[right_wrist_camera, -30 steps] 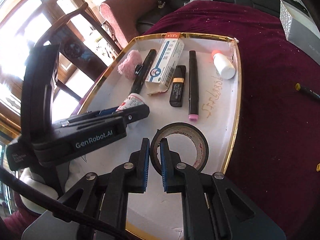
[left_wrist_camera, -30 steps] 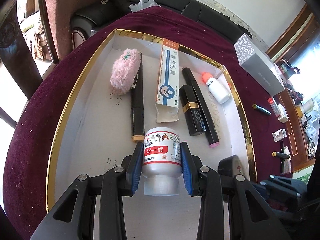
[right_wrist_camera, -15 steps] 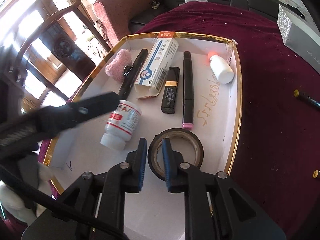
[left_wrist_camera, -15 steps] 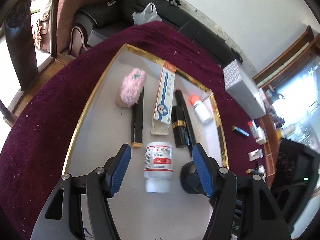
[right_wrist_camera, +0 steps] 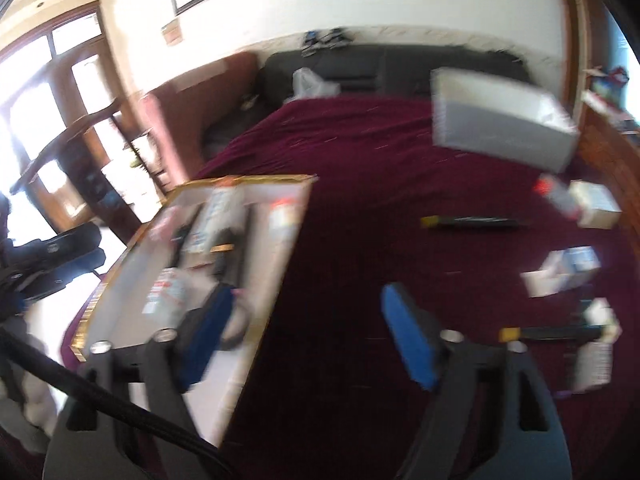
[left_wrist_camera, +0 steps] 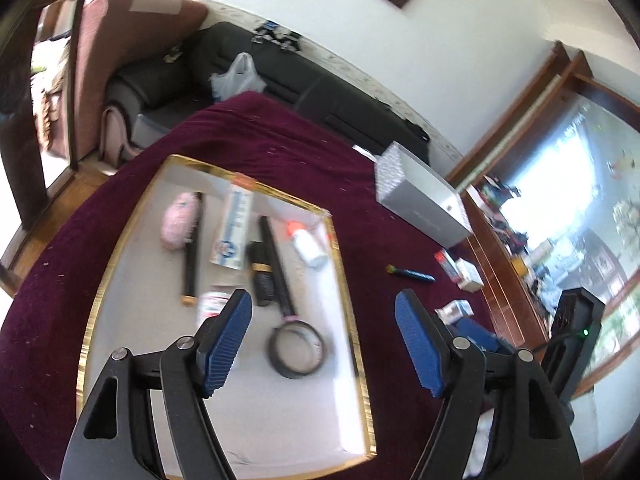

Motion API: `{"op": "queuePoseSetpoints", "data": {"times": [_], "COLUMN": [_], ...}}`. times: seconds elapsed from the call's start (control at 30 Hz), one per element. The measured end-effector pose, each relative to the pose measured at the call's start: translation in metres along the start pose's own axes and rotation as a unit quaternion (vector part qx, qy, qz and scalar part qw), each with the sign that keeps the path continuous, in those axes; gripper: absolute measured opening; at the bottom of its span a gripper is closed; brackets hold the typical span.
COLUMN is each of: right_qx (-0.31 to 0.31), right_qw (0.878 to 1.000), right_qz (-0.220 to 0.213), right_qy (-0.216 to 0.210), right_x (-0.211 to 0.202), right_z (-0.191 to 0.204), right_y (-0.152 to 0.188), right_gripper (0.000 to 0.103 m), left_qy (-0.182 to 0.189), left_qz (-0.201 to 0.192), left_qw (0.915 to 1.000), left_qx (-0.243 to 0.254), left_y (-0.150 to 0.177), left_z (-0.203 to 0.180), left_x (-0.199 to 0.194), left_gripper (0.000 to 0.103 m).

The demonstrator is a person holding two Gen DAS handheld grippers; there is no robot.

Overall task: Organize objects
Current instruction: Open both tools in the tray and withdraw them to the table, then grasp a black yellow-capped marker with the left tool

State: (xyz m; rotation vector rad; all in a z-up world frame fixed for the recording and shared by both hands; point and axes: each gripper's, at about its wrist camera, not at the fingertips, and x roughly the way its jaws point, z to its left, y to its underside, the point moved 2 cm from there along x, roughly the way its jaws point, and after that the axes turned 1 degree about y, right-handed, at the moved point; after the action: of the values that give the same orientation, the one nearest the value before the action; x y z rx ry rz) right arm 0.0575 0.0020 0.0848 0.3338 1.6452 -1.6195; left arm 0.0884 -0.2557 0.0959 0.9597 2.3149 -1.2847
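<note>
A gold-rimmed white tray [left_wrist_camera: 352, 320] lies on the maroon cloth and shows blurred in the right wrist view [right_wrist_camera: 280, 272]. In it lie a pink fluffy item [left_wrist_camera: 178, 224], a long box [left_wrist_camera: 234, 232], dark pens, a small orange-capped bottle [left_wrist_camera: 306, 244], a white pill bottle [left_wrist_camera: 212, 306] and a black tape roll [left_wrist_camera: 298, 350]. My left gripper [left_wrist_camera: 324, 344] is open and empty, raised above the tray's near right part. My right gripper [right_wrist_camera: 306, 336] is open and empty, above the cloth right of the tray.
A grey box [left_wrist_camera: 420, 200] stands on the cloth beyond the tray. Loose on the cloth at the right are a dark pen [right_wrist_camera: 474, 222], small cartons [right_wrist_camera: 560, 272] and another pen [right_wrist_camera: 548, 334]. A black sofa [left_wrist_camera: 280, 76] and chairs stand behind the table.
My left gripper opened off the pill bottle, left it lying in the tray, and rose. My right gripper let go of the tape roll, opened wide, and swung right over the cloth.
</note>
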Motion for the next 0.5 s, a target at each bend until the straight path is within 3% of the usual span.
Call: {"op": "queuePoseSetpoints", "data": {"times": [0.1,0.27,0.33,0.5], "right_qx": [0.044,0.188,0.227,0.280], "right_qw": [0.997,0.979,0.970,0.954], "right_qz": [-0.007,-0.006,-0.020,-0.057], "right_qy": [0.059,0.077,0.085,0.096], "right_x": [-0.022,-0.049,-0.057,-0.059], "right_z": [-0.067,-0.175,-0.203,-0.249], "right_y": [0.006,0.028,0.035,0.045], "right_gripper": [0.084,0.084,0.084,0.084], "left_qy": [0.019,0.028,0.028,0.009], "left_qz": [0.033,0.085,0.095,0.107], "left_qw": [0.9985,0.9894,0.9818,0.9537], "left_qx": [0.041,0.114,0.162,0.281], "left_y": [0.011,0.036,0.048,0.076], "left_z": [-0.036,-0.095,-0.123,-0.193], "left_x": [0.018,0.062,0.076,0.117], "left_gripper": [0.069,0.069,0.069,0.069]}}
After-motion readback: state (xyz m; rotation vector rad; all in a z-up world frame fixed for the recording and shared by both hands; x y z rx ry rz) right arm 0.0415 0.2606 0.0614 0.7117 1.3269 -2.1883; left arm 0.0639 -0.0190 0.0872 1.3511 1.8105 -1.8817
